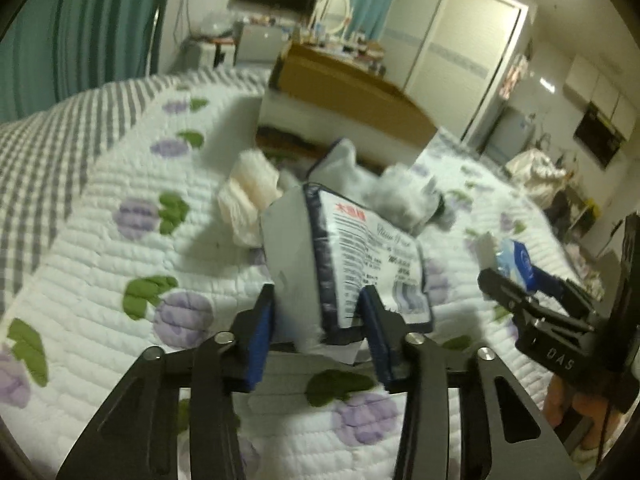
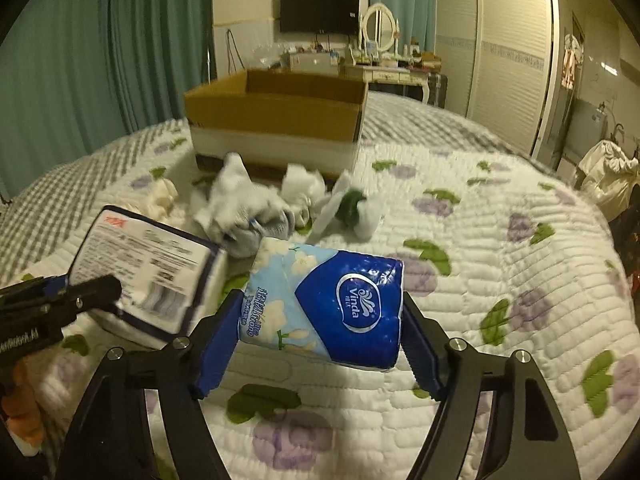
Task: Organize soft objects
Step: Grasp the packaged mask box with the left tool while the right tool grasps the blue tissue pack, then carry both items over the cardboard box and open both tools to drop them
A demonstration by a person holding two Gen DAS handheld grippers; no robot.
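My left gripper (image 1: 318, 312) is shut on a white tissue pack with a navy border (image 1: 360, 252) and holds it above the quilt; the pack also shows in the right wrist view (image 2: 148, 268). My right gripper (image 2: 320, 316) is shut on a blue Vinda tissue pack (image 2: 332, 300), seen in the left wrist view (image 1: 516, 260) at the right. Loose socks lie beyond: a cream pair (image 1: 248, 196), a grey-white bundle (image 2: 248, 212), a white one (image 2: 300, 188) and a white-green one (image 2: 352, 208). An open cardboard box (image 2: 280, 120) stands behind them.
The bed has a white quilt with purple and green fruit print (image 2: 480, 240) and a grey checked border (image 1: 48, 148). Teal curtains (image 2: 120, 52), a TV (image 2: 320, 10), a dressing table (image 2: 384, 64) and a wardrobe (image 2: 500, 40) are behind.
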